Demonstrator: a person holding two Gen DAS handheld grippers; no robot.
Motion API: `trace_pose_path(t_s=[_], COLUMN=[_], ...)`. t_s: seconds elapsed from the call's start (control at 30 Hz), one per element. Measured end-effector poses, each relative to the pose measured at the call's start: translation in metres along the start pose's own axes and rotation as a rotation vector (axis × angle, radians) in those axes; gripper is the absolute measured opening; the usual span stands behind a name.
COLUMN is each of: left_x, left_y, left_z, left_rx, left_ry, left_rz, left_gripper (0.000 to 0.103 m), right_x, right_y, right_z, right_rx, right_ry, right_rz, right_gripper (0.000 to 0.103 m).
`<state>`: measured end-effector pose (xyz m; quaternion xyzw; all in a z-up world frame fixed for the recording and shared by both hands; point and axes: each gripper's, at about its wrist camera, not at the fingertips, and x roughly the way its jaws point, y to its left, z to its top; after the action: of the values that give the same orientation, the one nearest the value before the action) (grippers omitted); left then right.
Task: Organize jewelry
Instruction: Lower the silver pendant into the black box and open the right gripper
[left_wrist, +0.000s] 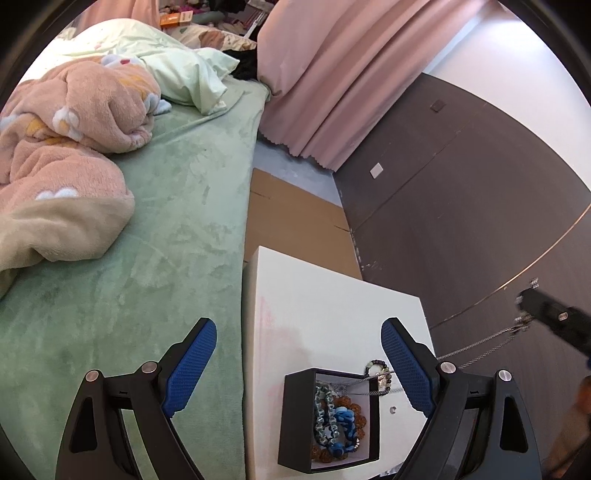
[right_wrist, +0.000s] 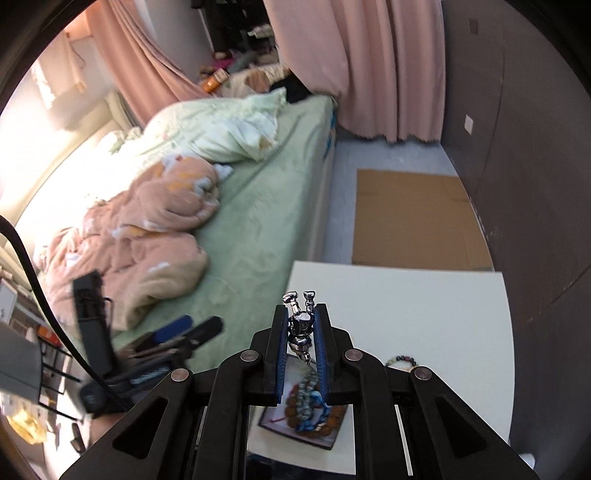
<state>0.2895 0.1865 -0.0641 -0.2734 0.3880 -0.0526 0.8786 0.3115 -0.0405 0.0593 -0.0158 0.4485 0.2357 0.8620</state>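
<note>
My right gripper (right_wrist: 303, 332) was nearly closed on a silver figure pendant (right_wrist: 301, 326), raised above the white table (right_wrist: 424, 314), its chain (left_wrist: 476, 349) trailing down into the black jewelry box (left_wrist: 295, 417) near the table's front edge. My left gripper (left_wrist: 299, 365) hung wide open and empty above the box. I judged the lift needed to go slowly, so the chain cleared the beaded bracelets (left_wrist: 338, 417) without snagging or dragging the box.
</note>
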Motion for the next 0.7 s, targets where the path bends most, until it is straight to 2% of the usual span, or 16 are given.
trace_pose_path(t_s=[0.2,0.43,0.47,0.5,0.57,0.6,0.7], left_x=[-0.005,-0.004,-0.004,-0.003,-0.001,0.001,0.005], left_y=[0.002,0.002,0.002,0.001,-0.001,-0.002,-0.008], left_z=[-0.001,-0.001,-0.001,-0.001,-0.001,-0.002,-0.004], left_rx=[-0.003,0.007,0.008,0.009,0.013,0.015,0.029], left_ry=[-0.005,-0.001,0.001,0.003,0.007,0.009,0.017], left_rz=[-0.002,-0.001,-0.001,-0.001,-0.004,-0.006,-0.01], left_gripper=[0.091,0.091,0.091,0.091,0.091,0.091,0.091], right_x=[-0.017,-0.001,0.002,0.005,0.007,0.005,0.003], right_y=[0.02,0.019,0.018,0.017,0.012,0.009,-0.009], right_z=[-0.004,-0.017,-0.018,-0.02,-0.024,-0.025,-0.03], right_rx=[-0.026,-0.021,-0.021,-0.022,-0.026,-0.025,0.015], right_ry=[-0.025,0.033,0.05,0.064,0.059,0.047,0.03], right_rz=[0.02,0.037,0.032,0.028,0.013,0.007,0.006], right_gripper=[0.015,0.016,0.021,0.035,0.053,0.056,0.056])
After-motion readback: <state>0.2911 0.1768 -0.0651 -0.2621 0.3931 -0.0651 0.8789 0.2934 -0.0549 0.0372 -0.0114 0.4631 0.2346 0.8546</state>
